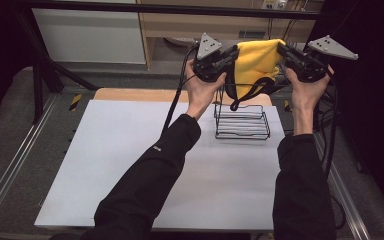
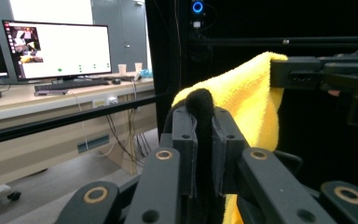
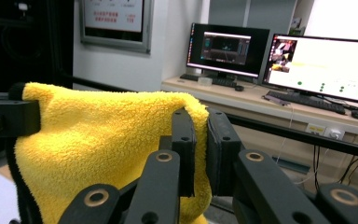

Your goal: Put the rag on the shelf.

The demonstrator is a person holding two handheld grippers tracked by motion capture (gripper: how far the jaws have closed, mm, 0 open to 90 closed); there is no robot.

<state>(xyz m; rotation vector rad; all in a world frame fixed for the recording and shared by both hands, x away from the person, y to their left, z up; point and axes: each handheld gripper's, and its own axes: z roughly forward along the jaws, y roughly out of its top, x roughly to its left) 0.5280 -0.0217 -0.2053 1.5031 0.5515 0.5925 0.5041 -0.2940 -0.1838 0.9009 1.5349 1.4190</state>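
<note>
Pale grey matting covers the table in front of me, with a wooden board edge showing at its far side and dark curtains around the bay. From the gripper views I can see a desk with lit monitors and a keyboard behind a black rail.

I hold a gripper in each hand, both raised above the far end of the table, near twelve o'clock. Between them hangs a yellow towel, stretched by its top edge. My left gripper is pinched tight on one corner, where a black trim band bulges out between the jaws. My right gripper is clamped on the other top corner, with fluffy yellow pile squeezed between its pads.

The towel is thick, plush microfibre, bright yellow with a black border, and it sags in a soft curve. Below it, at roughly one o'clock on the mat, stands a black wire rack, thin rods forming an open tray with an upright frame.

I judge the work as part done: the towel is lifted and spread. Draping it over the rack and letting go remain.
</note>
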